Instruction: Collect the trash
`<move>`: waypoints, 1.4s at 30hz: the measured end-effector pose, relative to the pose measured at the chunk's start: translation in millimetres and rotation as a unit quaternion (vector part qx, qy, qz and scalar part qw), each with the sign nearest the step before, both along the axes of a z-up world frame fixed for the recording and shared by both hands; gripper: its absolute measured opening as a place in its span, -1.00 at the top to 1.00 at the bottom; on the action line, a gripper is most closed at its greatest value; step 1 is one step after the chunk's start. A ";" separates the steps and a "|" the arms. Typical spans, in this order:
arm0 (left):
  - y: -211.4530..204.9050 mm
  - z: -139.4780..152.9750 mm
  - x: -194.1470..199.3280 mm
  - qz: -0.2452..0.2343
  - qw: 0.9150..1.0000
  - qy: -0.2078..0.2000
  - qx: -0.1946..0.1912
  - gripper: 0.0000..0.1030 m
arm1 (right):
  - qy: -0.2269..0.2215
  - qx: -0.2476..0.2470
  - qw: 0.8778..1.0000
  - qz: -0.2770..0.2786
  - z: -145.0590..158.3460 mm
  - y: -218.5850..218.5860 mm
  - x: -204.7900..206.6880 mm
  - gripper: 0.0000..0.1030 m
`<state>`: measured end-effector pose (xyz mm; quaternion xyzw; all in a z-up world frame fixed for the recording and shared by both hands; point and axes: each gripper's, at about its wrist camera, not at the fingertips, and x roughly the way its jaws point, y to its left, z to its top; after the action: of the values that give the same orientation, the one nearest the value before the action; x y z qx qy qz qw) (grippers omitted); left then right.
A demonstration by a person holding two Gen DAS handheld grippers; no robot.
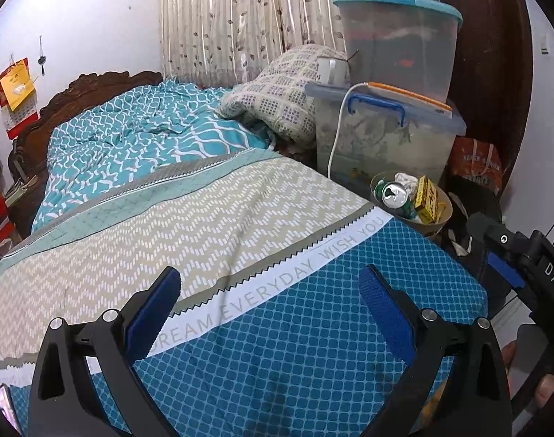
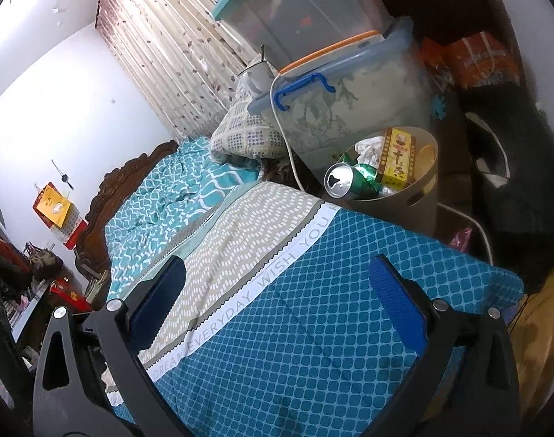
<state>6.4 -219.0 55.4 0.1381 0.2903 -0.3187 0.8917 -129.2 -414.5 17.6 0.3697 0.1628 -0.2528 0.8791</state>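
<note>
A tan trash bin (image 1: 445, 208) (image 2: 419, 196) stands on the floor beside the bed's far corner. It holds a green drink can (image 1: 394, 195) (image 2: 340, 180), a yellow carton (image 1: 428, 198) (image 2: 397, 158) and crumpled white paper (image 1: 406, 179) (image 2: 368, 144). My left gripper (image 1: 269, 311) hovers open over the blue part of the bedspread, with nothing between its fingers. My right gripper (image 2: 277, 302) is also open and empty above the same bedspread; it shows at the right edge of the left wrist view (image 1: 510, 255).
The bed (image 1: 211, 218) (image 2: 313, 309) fills the foreground, with a folded quilt (image 1: 277, 98) (image 2: 240, 134) at its far side. Stacked clear storage boxes (image 1: 386, 134) (image 2: 350, 109) with a white cable (image 1: 337, 134) stand behind the bin. Dark bags (image 2: 506, 182) lie on the floor to the right.
</note>
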 end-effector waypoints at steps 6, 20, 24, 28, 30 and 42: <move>5.4 4.9 0.0 0.002 1.000 -0.004 -0.016 -0.83 | -0.001 0.000 1.000 0.000 0.0 -0.4 -0.5 -0.93; 8.6 2.0 10.4 0.006 1.000 0.016 -0.025 -0.83 | -0.001 0.006 1.000 -0.003 -3.6 -0.1 -2.7 -0.93; 10.5 -0.1 15.6 0.003 0.999 0.032 -0.031 -0.83 | -0.001 0.010 1.000 -0.004 -5.0 -1.0 -2.2 -0.93; 10.5 0.0 16.0 0.006 0.999 0.030 -0.030 -0.83 | 0.001 0.014 1.000 -0.004 -6.8 -1.5 -1.7 -0.93; 11.0 0.9 15.3 0.003 0.999 0.030 -0.033 -0.83 | -0.001 0.013 1.000 -0.005 -6.5 -1.0 -2.0 -0.93; -1.5 -5.3 9.0 0.017 1.000 0.018 -0.001 -0.83 | 0.003 0.009 1.000 -0.002 -5.6 4.4 -0.9 -0.93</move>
<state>15.4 -220.5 50.1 0.1270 0.3084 -0.3064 0.8916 -130.1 -410.1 12.0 0.3773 0.1674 -0.2540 0.8747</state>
